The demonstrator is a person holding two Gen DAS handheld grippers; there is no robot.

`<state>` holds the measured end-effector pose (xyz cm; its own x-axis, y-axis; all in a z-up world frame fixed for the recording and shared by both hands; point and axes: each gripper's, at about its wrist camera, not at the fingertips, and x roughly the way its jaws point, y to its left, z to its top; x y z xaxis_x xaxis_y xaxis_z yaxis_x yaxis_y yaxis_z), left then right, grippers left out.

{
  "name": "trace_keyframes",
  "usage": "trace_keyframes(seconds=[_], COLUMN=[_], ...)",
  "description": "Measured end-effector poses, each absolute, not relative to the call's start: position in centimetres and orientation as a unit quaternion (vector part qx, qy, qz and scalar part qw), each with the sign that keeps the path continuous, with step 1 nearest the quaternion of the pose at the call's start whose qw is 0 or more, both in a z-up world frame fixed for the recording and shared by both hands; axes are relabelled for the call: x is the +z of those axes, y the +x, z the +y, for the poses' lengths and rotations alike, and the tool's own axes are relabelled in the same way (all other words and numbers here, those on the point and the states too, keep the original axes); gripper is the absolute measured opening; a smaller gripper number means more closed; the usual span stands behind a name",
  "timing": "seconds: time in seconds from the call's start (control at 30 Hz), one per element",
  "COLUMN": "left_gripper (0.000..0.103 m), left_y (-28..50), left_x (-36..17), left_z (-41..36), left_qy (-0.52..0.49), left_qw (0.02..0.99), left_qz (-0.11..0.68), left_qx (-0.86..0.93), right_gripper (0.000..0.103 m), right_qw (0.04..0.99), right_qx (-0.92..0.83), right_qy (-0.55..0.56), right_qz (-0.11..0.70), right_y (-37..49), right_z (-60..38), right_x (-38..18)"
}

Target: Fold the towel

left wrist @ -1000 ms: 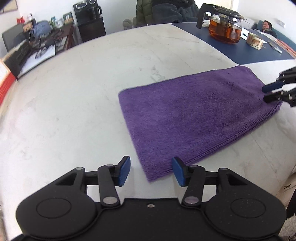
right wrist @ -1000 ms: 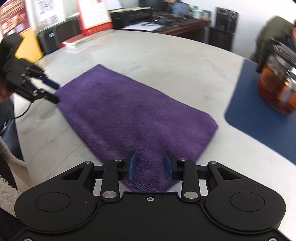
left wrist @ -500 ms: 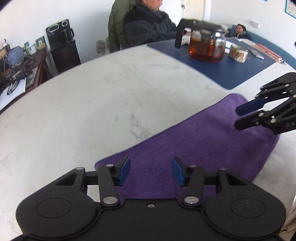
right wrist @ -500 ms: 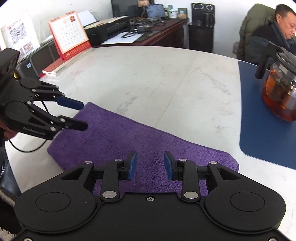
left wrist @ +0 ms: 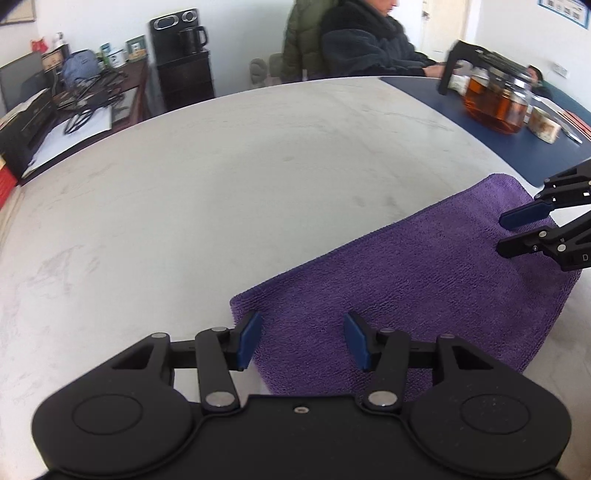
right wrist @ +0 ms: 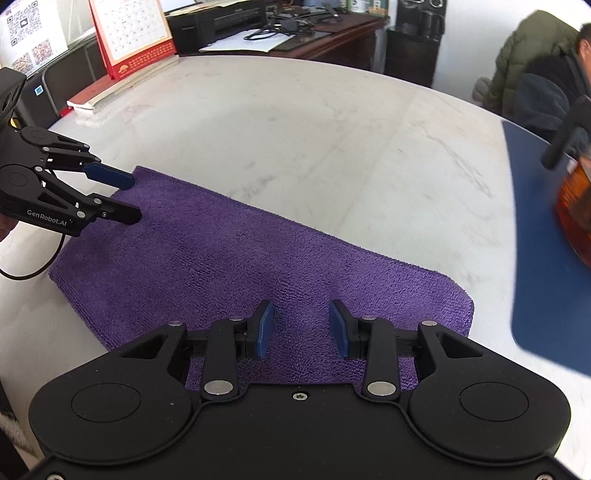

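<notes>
A purple towel [left wrist: 406, 277] lies flat and folded in layers on the white marble table [left wrist: 221, 184]. My left gripper [left wrist: 301, 321] hovers open over the towel's left end, its blue pads apart with only flat cloth beneath them. My right gripper [right wrist: 301, 310] hangs over the other end of the towel [right wrist: 221, 258]; its jaws are opening and nothing is pinched between them. Each gripper shows in the other's view: the right gripper [left wrist: 501, 236] at the towel's far edge, the left gripper [right wrist: 135, 199] likewise, both with pads apart.
A glass teapot of amber tea [left wrist: 495, 107] and a small box [left wrist: 543, 125] stand on a blue mat [left wrist: 517, 147] beyond the towel's right end. A person in a dark jacket [left wrist: 362, 40] sits at the far side. A red desk calendar [right wrist: 133, 33] stands by the table's left edge.
Both grippers have travelled forward over the towel, from its near edge to above its two ends. The towel itself has not shifted.
</notes>
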<state>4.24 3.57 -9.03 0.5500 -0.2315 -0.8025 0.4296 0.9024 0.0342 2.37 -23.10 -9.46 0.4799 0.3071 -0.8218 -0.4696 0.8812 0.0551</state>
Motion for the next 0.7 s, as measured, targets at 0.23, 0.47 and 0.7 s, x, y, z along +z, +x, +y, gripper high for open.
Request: trace_keyframes(seconds=[0.23,0.47,0.7], left_gripper=[0.046,0.049,0.050], left_y=[4.0,3.8,4.5], left_x=[-6.5,-8.3,-8.9], left_z=[3.6,1.3,4.0], left_qy=[0.142,0.140,0.097], left_qw=[0.887,0.869,0.879], left_qz=[0.411,0.435,0.439], left_qx=[-0.157,-0.191,-0.160], right_gripper=[0.034,0.034,0.032], right_qw=[0.859,0.849,0.868], right_qx=[0.251,0.299,0.226], right_qy=[-0.090,-0.090,-0.068], right_qz=[0.438,0.426,0.436], right_y=[4.8,6.2,7.6], right_z=[-20.9,-17.4,-22.3], right_x=[-8.5,-8.7,-9.3])
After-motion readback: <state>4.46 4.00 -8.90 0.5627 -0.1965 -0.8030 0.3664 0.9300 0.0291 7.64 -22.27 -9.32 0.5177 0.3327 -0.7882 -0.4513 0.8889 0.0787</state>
